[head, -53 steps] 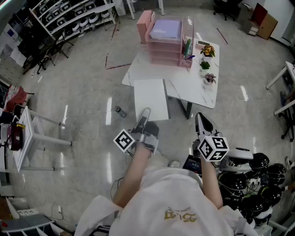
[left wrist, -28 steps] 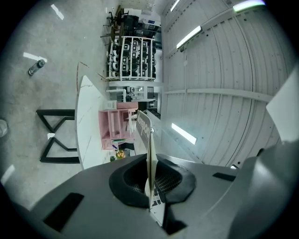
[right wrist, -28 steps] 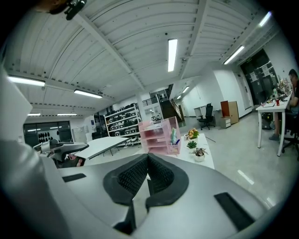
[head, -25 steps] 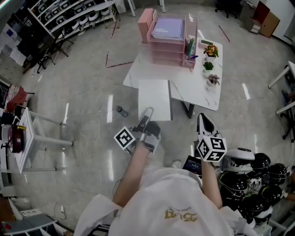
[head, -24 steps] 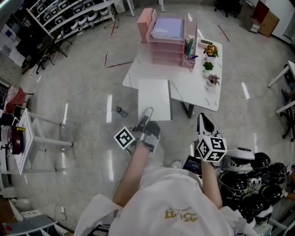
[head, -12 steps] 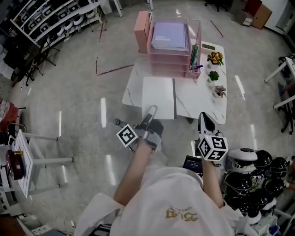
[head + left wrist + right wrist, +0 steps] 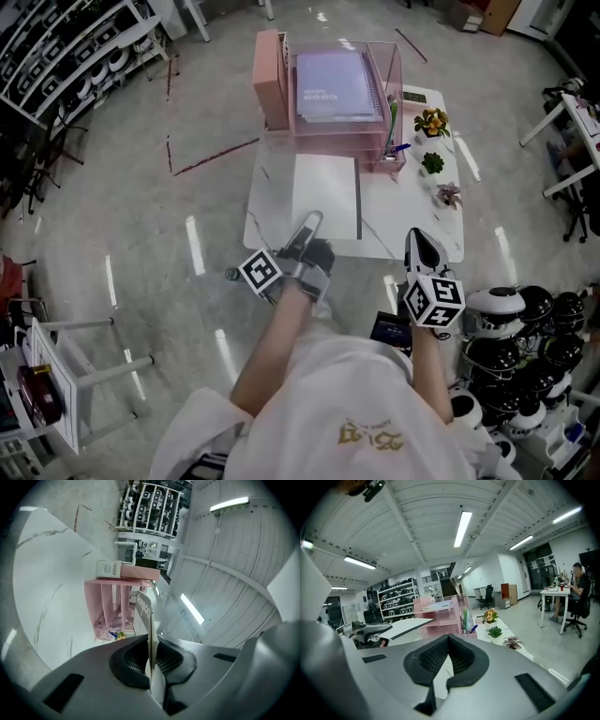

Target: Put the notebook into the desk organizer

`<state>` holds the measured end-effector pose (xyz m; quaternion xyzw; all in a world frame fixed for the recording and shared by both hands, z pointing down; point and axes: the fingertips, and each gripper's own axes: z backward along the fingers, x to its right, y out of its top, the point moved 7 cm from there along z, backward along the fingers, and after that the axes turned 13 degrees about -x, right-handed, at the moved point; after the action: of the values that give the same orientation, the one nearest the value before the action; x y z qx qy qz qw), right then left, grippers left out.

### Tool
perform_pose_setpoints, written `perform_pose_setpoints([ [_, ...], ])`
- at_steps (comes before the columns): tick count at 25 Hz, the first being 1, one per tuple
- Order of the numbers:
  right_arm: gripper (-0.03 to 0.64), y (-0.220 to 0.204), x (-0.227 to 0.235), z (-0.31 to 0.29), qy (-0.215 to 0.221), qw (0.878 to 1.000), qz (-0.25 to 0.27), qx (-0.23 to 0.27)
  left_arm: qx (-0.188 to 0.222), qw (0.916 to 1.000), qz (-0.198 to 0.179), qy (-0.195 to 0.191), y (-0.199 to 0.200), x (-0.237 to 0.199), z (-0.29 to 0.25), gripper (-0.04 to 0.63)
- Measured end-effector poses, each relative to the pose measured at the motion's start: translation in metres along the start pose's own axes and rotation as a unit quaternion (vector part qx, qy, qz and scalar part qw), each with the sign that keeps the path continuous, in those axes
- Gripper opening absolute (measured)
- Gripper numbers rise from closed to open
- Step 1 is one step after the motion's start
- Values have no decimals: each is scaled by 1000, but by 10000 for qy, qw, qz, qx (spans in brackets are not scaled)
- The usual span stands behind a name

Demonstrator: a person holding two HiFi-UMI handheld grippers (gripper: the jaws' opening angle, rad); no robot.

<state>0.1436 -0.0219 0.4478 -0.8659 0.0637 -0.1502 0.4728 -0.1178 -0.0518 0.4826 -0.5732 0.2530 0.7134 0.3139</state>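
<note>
Over the table (image 7: 412, 208) now hangs the notebook (image 7: 325, 192).

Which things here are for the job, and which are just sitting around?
For the job:
- white notebook, clamped in the left gripper
- pink desk organizer

Just sitting around:
- small plants on the table
- pens in the side cup
- helmets on the floor
</note>
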Motion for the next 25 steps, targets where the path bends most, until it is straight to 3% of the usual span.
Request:
perform_pose_setpoints([
  [11,9,-4,-3,-11,-445,9988,-216,-16,-467,9986,266,-17,23,-22,-25,25],
  [25,9,5,-2,-40,-289,9994,-200,-50,-489,9984,289,16,36,-31,-39,25],
])
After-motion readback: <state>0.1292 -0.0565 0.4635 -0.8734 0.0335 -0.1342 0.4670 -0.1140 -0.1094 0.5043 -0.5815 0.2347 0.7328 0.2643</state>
